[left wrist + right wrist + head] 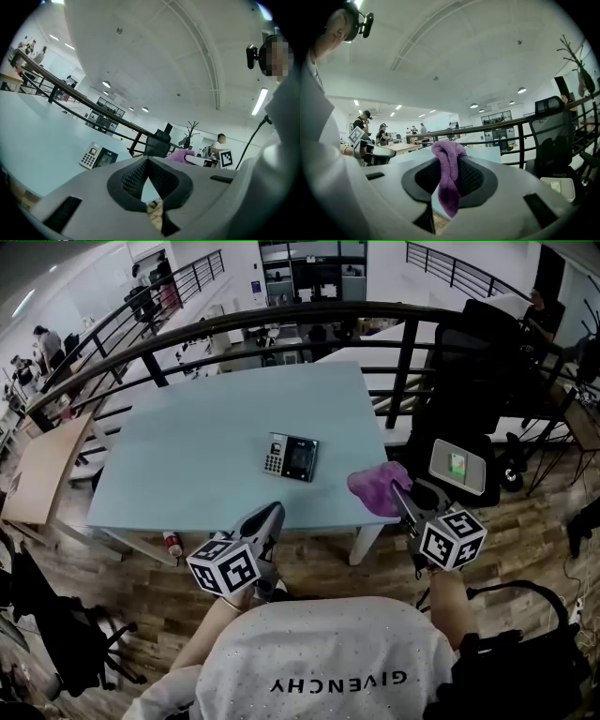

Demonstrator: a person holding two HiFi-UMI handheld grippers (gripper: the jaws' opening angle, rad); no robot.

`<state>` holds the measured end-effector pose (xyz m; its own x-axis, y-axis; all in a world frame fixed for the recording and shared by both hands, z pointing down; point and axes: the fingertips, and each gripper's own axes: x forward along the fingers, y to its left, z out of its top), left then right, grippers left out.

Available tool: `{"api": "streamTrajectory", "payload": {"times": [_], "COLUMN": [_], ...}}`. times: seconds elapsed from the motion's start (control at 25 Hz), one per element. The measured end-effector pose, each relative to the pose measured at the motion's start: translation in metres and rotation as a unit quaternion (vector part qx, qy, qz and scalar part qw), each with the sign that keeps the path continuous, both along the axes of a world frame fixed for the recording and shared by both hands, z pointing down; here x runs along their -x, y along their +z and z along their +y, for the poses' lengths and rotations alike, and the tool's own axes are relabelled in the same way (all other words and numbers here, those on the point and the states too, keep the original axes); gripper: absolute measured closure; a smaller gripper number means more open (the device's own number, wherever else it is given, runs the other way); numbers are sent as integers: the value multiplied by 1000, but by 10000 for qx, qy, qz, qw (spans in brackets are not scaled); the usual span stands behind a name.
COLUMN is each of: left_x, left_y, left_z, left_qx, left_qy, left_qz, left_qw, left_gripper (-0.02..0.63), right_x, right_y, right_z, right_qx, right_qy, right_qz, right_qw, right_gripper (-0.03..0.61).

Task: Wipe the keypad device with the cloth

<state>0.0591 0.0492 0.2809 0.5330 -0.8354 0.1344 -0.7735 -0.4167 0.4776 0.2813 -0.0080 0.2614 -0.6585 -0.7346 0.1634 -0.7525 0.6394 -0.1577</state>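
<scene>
The keypad device (291,457), a dark slab with a grey keypad at its left end, lies flat near the middle of the pale blue table (187,456). From the left gripper view it shows as the keypad device (97,156) ahead on the left. My right gripper (398,491) is shut on a purple cloth (378,487) and hovers at the table's near right corner, right of the device. The cloth (449,173) hangs down between its pads. My left gripper (274,510) is shut and empty at the table's near edge, in front of the device; its pads (136,176) meet at the tips.
A black railing (281,320) curves behind the table. On the right stands a black office chair (473,371), with a white boxy device (457,466) in front of it. A wooden desk (42,465) stands at the left. A small red and white object (172,545) lies on the wood floor.
</scene>
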Motion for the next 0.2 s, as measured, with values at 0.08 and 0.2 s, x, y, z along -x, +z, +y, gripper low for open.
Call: {"api": "streamTrajectory", "payload": {"times": [0.08, 0.2], "left_x": [2, 6], "left_y": [0, -3], "left_z": [-3, -11], "left_qx": [-23, -91], "left_qy": [-20, -57], "left_qz": [-3, -17], "left_qw": [10000, 9999], "left_gripper": [621, 621], "right_x": [2, 5], "right_y": [-1, -4], "right_z": [-3, -12], "right_qx": [-33, -107], "right_qy": [-22, -54], "right_qz": [6, -14], "right_qw": [10000, 9999], "right_gripper": [492, 492]}}
